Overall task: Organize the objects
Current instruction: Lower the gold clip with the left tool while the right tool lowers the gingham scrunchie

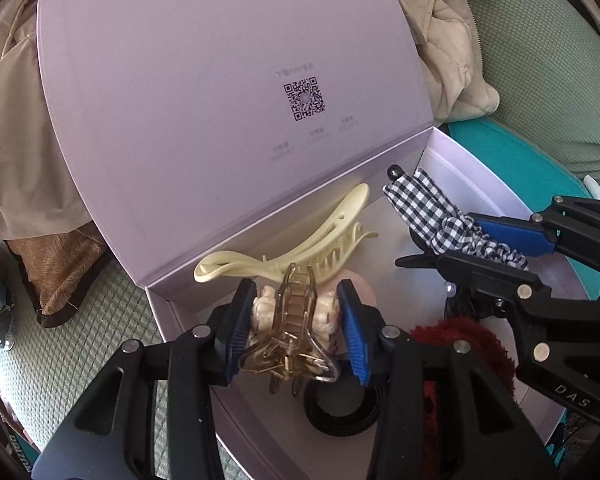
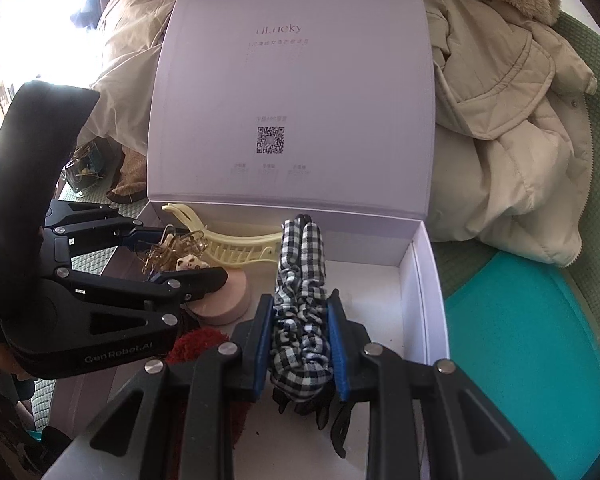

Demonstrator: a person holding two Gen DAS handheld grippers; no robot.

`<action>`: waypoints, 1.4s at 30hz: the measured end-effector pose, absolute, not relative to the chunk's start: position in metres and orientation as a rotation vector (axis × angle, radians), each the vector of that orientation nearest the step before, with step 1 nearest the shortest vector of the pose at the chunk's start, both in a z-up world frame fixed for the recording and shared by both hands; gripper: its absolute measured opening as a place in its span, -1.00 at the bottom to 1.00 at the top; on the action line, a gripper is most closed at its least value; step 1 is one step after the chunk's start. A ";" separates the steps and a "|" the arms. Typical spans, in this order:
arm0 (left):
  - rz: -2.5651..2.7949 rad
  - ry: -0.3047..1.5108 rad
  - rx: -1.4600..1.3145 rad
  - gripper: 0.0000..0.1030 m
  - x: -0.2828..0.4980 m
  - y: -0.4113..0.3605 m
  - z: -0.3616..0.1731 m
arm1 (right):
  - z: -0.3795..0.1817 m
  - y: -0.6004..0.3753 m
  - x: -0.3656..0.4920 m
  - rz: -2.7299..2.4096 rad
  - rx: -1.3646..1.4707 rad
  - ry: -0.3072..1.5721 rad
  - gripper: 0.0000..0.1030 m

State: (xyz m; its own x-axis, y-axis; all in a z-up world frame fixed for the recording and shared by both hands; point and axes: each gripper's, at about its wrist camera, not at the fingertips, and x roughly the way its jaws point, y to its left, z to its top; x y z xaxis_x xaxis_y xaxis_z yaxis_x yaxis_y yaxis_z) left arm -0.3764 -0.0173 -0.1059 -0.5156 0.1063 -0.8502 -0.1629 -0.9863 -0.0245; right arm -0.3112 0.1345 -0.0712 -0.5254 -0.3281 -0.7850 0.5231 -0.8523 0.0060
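Now, left gripper (image 1: 296, 332): jaws narrowed on a gold claw clip (image 1: 294, 320), held over the open lilac box (image 2: 420, 280).
Right gripper (image 2: 300, 340): pressed nearly closed on a gingham hair clip (image 2: 300, 280).
Box contents: cream claw clip (image 1: 300, 236), apparently a red scrunchie (image 1: 472, 340).

The open box lid (image 2: 292, 92) reads "iLucky" above a QR code (image 2: 271, 140). The left gripper (image 2: 172, 256) reads "GenRobot.AI"; the right gripper (image 1: 496, 248) shows "DAS".
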 end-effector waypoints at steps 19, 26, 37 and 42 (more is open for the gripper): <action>2.604 0.042 -1.495 -0.22 -0.375 -0.023 -0.106 | -0.086 0.121 -0.307 -2.284 1.286 0.365 -0.48; 2.635 0.027 -1.502 -0.22 -0.373 -0.024 -0.102 | -0.085 0.127 -0.313 -2.276 1.309 0.342 -0.49; 2.679 0.032 -1.484 -0.22 -0.369 -0.025 -0.089 | -0.075 0.128 -0.314 -2.276 1.294 0.338 -0.49; 2.669 0.016 -1.486 -0.14 -0.366 -0.029 -0.080 | -0.076 0.123 -0.317 -2.268 1.313 0.347 -0.21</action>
